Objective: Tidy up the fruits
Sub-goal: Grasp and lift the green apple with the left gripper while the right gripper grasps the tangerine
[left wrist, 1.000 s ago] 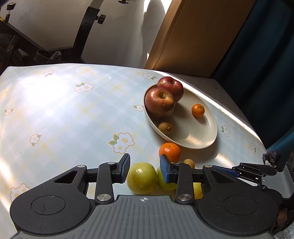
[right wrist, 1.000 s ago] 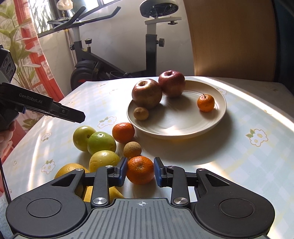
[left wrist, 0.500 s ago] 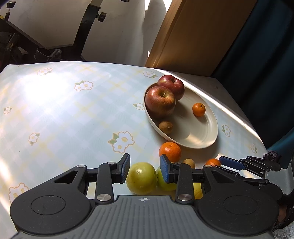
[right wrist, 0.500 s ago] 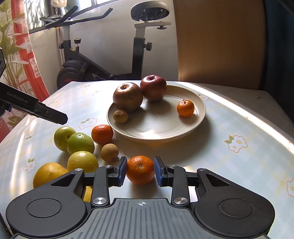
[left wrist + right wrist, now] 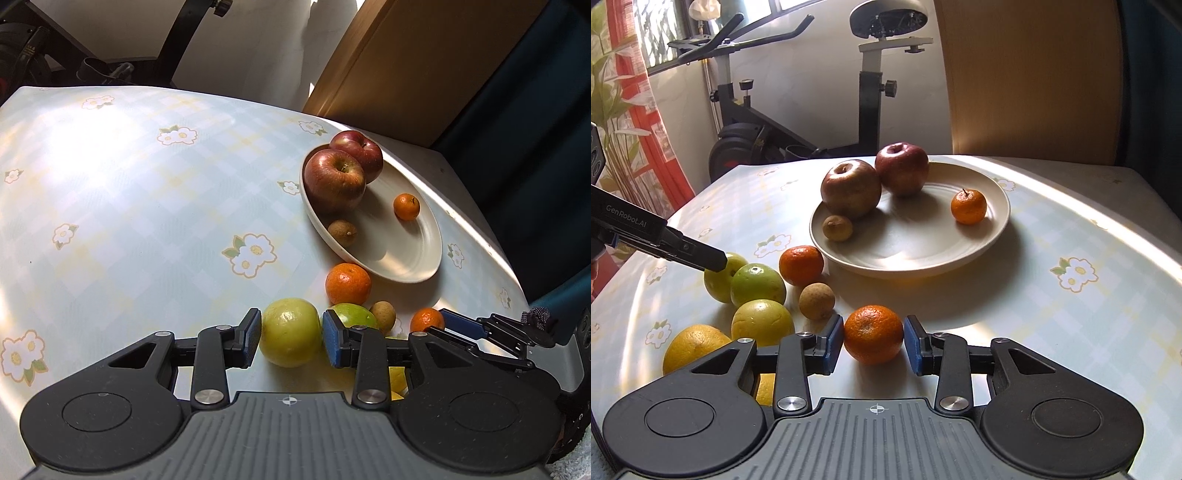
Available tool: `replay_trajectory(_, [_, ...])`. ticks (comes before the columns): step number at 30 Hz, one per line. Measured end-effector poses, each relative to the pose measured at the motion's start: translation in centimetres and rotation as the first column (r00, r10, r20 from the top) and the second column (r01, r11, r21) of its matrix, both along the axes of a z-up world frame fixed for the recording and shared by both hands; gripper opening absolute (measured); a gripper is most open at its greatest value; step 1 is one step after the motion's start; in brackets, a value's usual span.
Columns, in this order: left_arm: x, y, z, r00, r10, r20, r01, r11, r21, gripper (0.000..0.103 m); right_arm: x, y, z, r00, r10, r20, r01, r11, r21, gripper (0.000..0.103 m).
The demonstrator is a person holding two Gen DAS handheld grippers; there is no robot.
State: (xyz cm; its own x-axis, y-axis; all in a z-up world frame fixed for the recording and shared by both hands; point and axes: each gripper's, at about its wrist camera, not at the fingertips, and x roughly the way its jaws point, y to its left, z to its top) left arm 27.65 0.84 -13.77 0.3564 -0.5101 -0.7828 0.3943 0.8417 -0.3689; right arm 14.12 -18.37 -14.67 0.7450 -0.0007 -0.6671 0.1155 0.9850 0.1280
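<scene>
— Right claw (image 5: 873, 345)?
— Mine's been easing apart; the tangerine (image 5: 873, 339) sits between the pads, small gaps either side, near the plate (image 5: 908, 254).
— Left claw (image 5: 290, 336)?
— Hugging a yellow-green fruit (image 5: 290, 332).
— Plate?
— Two apples (image 5: 850, 189), a longan (image 5: 837, 228), a small tangerine (image 5: 968, 206).

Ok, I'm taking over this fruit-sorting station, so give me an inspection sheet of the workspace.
Surface: flowered tablecloth, sunlit.
Job's things: plate holds two apples, small tangerine, brown fruit; other fruits loose beside it.
Clutter: nothing seen.
Grippers: left claw shut on yellow-green fruit; right claw has just been opening, loose tangerine between its pads.
Cables: nothing seen.
Surroundings: exercise bike, wooden panel, curtain.
</scene>
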Motion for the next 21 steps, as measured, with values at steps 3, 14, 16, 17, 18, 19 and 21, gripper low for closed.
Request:
replay_trajectory(3, [0.1,0.2,-0.3,1.000,0.018,-0.006,-0.018,1.000,-0.008,0.041,0.0,0.0,0.0,1.000,-0.002,0.002,0.002,1.000,0.003,0.033])
replay_trajectory(14, [1.0,1.0,-1.8,0.996,0.064,-0.060,-0.067,0.997,-0.042,0.048,0.0,0.0,-0.1,1.000,-0.004,0.002,0.004,1.000,0.006,0.033])
replay_trajectory(16, [1.0,0.8,-2.1,0.996,0.061,-0.066,-0.064,0.997,-0.045,0.050,-0.1,0.0,-0.1,1.000,-0.004,0.003,0.004,1.000,0.008,0.033])
replay_trajectory(17, [1.0,0.7,-2.3,0.996,0.057,-0.072,-0.060,0.997,-0.048,0.050,-0.1,-0.1,-0.1,1.000,-0.003,0.003,0.003,1.000,0.009,0.033])
replay_trajectory(18, [0.9,0.6,-2.5,0.996,0.050,-0.080,-0.054,0.997,-0.051,0.049,-0.1,-0.1,-0.1,1.000,-0.003,0.004,0.003,1.000,0.011,0.033])
replay_trajectory(19, [0.8,0.6,-2.6,0.996,0.044,-0.082,-0.049,0.997,-0.059,0.046,-0.2,-0.1,-0.1,1.000,-0.003,0.004,0.003,1.000,0.012,0.033])
replay_trajectory(21, [0.6,0.3,-2.5,0.998,0.032,-0.061,-0.034,0.998,-0.044,0.046,-0.2,-0.2,-0.1,1.000,-0.001,0.007,0.001,1.000,0.017,0.032])
